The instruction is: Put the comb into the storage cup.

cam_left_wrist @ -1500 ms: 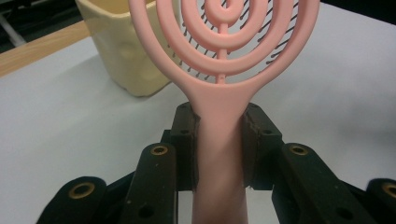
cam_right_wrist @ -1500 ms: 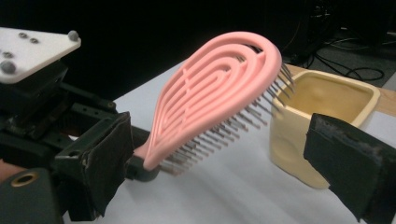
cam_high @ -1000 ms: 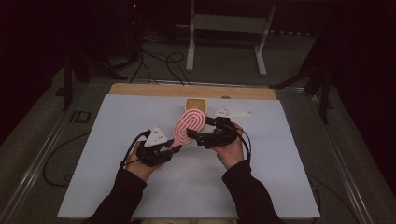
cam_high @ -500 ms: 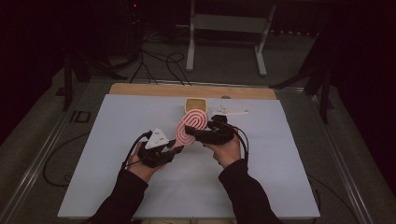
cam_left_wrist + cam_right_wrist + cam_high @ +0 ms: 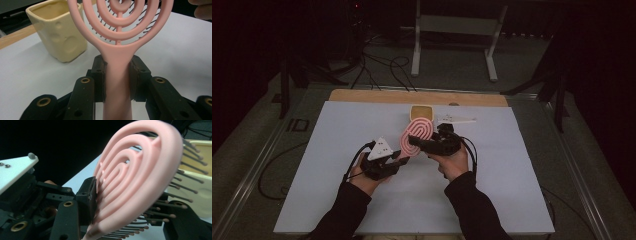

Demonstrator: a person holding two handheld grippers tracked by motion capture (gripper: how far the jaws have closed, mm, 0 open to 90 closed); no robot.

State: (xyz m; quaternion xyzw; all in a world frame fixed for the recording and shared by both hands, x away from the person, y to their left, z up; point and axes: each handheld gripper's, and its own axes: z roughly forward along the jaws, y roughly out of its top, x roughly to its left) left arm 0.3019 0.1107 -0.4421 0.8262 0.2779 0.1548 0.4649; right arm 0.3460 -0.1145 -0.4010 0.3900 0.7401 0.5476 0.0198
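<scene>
A pink hairbrush (image 5: 417, 132) with a looped oval head is held tilted above the white table. My left gripper (image 5: 399, 157) is shut on its handle (image 5: 117, 82), both pads (image 5: 100, 75) pressed to the sides. My right gripper (image 5: 414, 142) comes in from the right and is shut across the brush head (image 5: 140, 177). One of its pads (image 5: 91, 197) lies on the smooth back, while the other jaw meets the bristle tips. A pale yellow square cup (image 5: 421, 111) stands upright just behind the brush (image 5: 57, 32).
A white sheet (image 5: 337, 150) covers the table, with a wooden strip (image 5: 362, 95) along its far edge. Beyond the table a metal stand (image 5: 452, 45) and cables (image 5: 382, 65) rest on the dark floor. Open white surface lies left, right and in front of the hands.
My right gripper has moved left and taken the brush head between its jaws. The left gripper still holds the handle in nearly the same place.
</scene>
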